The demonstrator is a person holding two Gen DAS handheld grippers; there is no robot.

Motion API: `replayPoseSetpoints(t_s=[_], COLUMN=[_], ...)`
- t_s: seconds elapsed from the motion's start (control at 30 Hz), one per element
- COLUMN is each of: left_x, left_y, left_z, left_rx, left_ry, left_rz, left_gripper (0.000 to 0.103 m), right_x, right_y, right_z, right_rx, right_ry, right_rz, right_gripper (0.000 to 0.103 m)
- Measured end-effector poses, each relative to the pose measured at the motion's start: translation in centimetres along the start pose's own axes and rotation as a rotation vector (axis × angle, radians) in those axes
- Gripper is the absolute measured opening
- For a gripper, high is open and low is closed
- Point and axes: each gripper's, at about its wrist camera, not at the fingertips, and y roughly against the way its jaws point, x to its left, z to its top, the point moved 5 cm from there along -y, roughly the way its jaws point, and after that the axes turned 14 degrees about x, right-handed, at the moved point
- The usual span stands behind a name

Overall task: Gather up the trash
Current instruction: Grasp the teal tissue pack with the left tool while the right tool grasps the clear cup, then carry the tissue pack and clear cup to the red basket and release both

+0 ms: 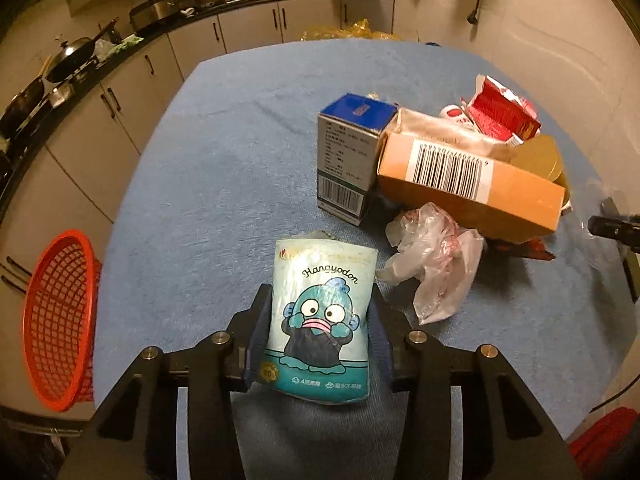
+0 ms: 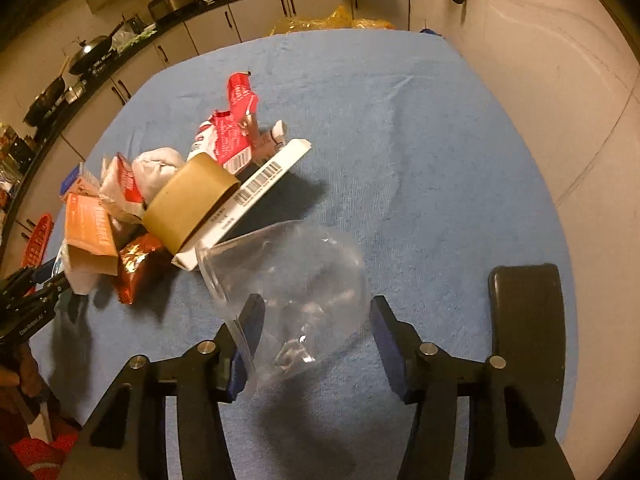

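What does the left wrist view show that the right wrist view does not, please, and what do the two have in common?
Only the left wrist view shows the left gripper shut on a cartoon tissue pack, plus a crumpled plastic bag.

Only the right wrist view shows the right gripper around a clear plastic cup, the far fingertip apart from it, plus a cardboard tape roll.

Both show the blue tablecloth, the orange box, the red basket and the kitchen counter.
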Motion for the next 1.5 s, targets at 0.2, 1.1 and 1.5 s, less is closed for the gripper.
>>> replayPoseSetpoints(t_s=[0.2, 1.1, 1.5], left_x=[0.8, 8.1, 6.9], left_y=[2.0, 7.7, 6.7], left_z=[-0.2, -3.3, -3.4], left_rx=[-0.032, -0.123, -0.105], left_ry=[0.036, 0.101, 0.079], left_rz=[-0.013, -0.003, -0.029], left_gripper=[0.044, 0.044, 0.044], right_x=[0.4, 2.8, -0.7], right_y=[1.1, 8.1, 1.6], right_z=[-1.1, 1.1, -0.4], right_rx=[-0.012, -0.169, -0.009], right_ry=[-0.014, -0.117, -0.243], right_rz=[0.027, 0.067, 0.167], right_gripper=[0.014, 0.075, 0.084])
